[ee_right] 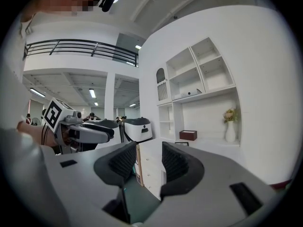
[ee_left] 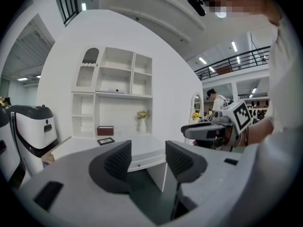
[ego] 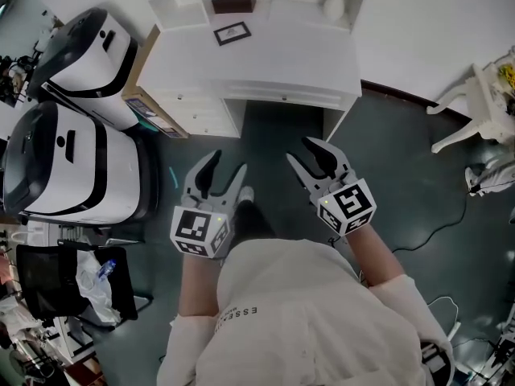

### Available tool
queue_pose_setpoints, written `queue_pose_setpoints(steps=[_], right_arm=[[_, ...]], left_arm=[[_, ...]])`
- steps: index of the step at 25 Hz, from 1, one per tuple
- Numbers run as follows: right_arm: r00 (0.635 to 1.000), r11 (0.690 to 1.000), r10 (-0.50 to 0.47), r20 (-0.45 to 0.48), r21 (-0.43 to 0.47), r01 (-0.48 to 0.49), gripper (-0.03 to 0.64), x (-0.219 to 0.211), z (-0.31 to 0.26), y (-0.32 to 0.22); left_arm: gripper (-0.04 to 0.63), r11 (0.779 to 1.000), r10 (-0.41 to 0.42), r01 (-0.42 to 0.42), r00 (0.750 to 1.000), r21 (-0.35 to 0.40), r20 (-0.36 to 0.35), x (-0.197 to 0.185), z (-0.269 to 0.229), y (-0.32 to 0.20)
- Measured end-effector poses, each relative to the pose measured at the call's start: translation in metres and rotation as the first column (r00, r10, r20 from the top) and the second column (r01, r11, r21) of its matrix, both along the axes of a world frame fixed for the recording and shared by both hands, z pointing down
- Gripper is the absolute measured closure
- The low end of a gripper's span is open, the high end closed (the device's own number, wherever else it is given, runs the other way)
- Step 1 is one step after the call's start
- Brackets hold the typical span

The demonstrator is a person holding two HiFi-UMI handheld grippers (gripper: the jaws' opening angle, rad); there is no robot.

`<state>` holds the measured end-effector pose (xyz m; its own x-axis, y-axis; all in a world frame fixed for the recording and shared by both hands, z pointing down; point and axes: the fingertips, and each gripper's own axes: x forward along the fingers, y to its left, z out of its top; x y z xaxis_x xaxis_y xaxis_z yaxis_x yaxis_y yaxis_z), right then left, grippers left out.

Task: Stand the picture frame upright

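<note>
Picture frame (ego: 232, 33) flat on desk (ego: 273, 63), well beyond both open grippers

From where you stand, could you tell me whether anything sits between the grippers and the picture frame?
Nothing visible does. The picture frame lies flat on the white desk with bare desktop before it; the brown box stands behind. Left gripper and right gripper are open, empty.
</note>
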<state>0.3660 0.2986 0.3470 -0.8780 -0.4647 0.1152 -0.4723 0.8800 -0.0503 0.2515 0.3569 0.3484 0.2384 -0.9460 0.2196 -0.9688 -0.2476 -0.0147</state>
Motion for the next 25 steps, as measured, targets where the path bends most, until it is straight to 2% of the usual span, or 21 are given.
queue_pose_setpoints(steps=[9,13,17,20,25], right_arm=[[0.997,0.996,0.074,-0.024,-0.048,-0.075,0.439,-0.098,-0.003,-0.103],[0.994,0.994,0.097,-0.044,-0.047,-0.099,0.439,-0.148,-0.006,-0.147],[0.991,0.993,0.104,-0.084,-0.045,-0.108,0.439,-0.195,-0.004,-0.184],[0.987,0.991,0.117,-0.11,-0.06,-0.124,0.437,-0.22,-0.001,-0.21],[0.981,0.988,0.111,-0.156,-0.091,-0.126,0.437,-0.25,0.011,-0.249]], left_arm=[[0.388,0.997,0.068,-0.069,0.997,-0.025,-0.04,-0.105,-0.001,-0.108],[0.388,0.996,0.084,-0.085,0.996,-0.02,-0.035,-0.16,-0.004,-0.158],[0.39,0.994,0.106,-0.106,0.994,-0.029,-0.001,-0.209,-0.002,-0.2],[0.39,0.99,0.133,-0.133,0.991,-0.044,0.0,-0.235,-0.001,-0.226],[0.39,0.989,0.124,-0.127,0.992,-0.081,-0.036,-0.265,0.013,-0.258]])
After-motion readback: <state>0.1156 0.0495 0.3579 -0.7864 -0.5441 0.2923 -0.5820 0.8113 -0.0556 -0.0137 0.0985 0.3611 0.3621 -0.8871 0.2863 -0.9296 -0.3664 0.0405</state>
